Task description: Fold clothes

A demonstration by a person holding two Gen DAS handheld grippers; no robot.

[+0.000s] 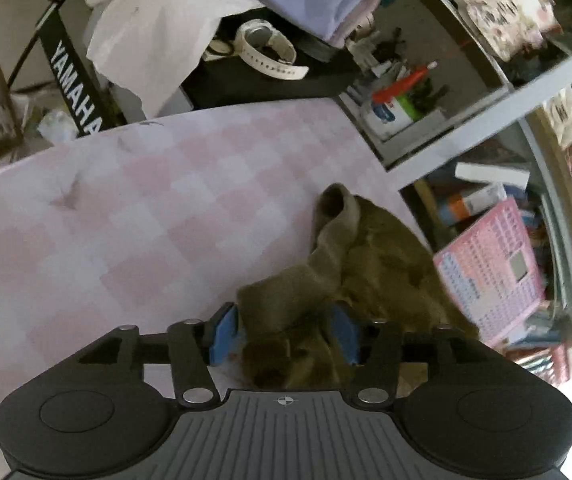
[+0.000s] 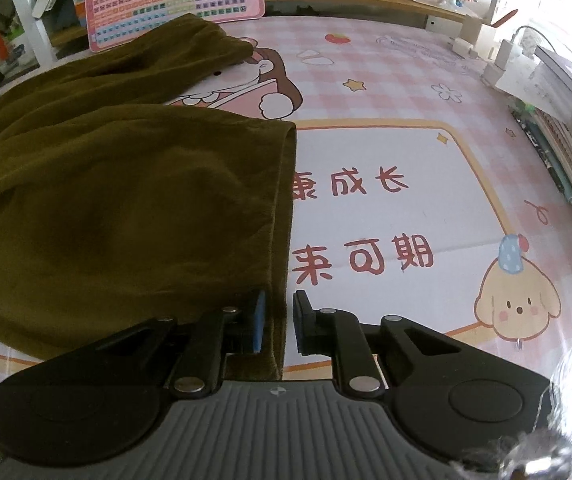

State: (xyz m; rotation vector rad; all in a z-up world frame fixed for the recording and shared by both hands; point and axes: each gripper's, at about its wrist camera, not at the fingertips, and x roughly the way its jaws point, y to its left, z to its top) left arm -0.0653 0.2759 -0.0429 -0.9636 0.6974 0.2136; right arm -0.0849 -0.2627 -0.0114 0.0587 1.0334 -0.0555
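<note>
Garment [image 2: 118, 200] hem between right tongs [image 2: 278, 322]

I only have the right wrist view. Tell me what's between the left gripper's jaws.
Observer: The olive garment, bunched between the left gripper's jaws, which stand apart. I can't tell if they pinch it.
Operator: Report what lies past the table's far edge there.
Observer: A white watch on a black surface, beside a heap of white cloth.
</note>
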